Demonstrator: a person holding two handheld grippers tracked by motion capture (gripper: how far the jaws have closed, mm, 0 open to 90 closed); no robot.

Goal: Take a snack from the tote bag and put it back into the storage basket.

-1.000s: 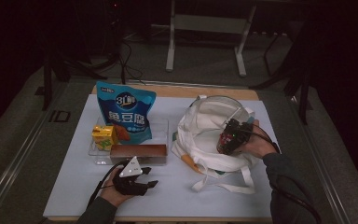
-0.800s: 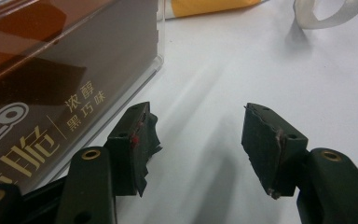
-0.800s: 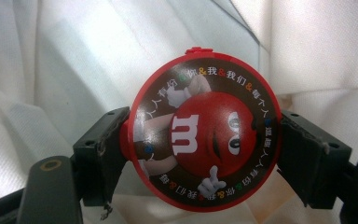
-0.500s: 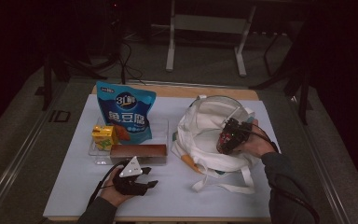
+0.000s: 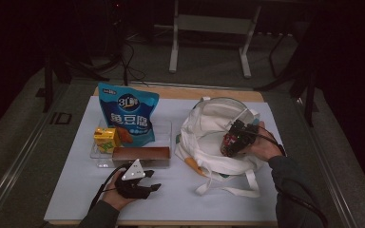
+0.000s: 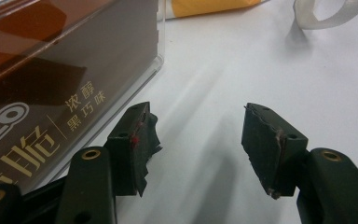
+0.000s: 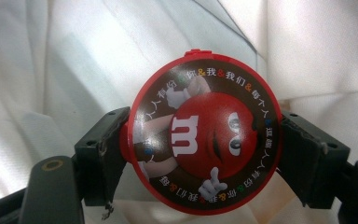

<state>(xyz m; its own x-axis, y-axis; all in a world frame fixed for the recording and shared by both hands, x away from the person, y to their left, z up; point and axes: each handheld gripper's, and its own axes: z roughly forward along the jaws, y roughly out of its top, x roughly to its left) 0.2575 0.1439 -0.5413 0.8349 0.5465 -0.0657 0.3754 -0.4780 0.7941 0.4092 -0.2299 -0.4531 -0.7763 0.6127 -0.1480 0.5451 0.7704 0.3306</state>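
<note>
Black left gripper with grey triangular plate, black cables, dark sleeves, worn jaws

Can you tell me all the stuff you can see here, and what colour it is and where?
Round red candy tub with brown cartoon lid: 1, red and brown, clamped in the right hand-held gripper over the bag.
White cloth tote bag: 1, white, right side of the table, mouth open.
Blue snack pouch: 1, blue, back left, leaning in the tray.
Small yellow drink carton: 1, yellow, in the tray.
Long brown chocolate box: 1, brown, front of the tray.
Clear plastic tray: 1, see-through, left of the bag.
White table: 1, white.
Left hand-held gripper: black, open, empty, near the box.
Right hand-held gripper: black.
</note>
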